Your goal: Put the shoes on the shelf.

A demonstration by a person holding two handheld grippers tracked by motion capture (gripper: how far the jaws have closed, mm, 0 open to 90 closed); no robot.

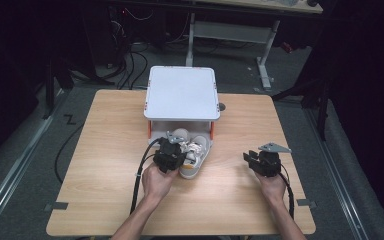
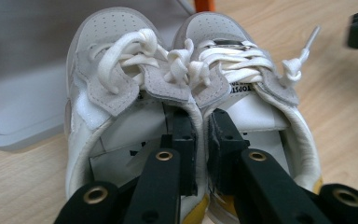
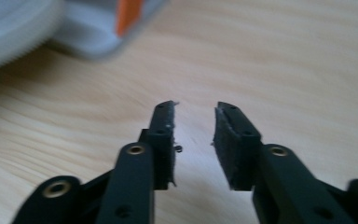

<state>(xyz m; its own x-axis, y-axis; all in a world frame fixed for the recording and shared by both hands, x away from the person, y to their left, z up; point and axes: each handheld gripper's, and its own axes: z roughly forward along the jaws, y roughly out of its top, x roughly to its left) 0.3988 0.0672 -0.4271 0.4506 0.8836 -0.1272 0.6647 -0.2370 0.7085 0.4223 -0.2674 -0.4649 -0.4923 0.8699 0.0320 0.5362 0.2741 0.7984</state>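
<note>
wooden worktop (image 1: 105, 165), bare at the right. on it a white two-tier shoe rack (image 1: 182, 92), lower shelf open toward the person. just in front, a pair of white sneakers (image 2: 186, 93), toes under the rack's edge, apparently ready to slide in. left claw (image 2: 200, 135) clamped on both inner collars, carrying the pair as one. right claw (image 3: 193, 135) part open, holding nothing, hovering aside.
</note>
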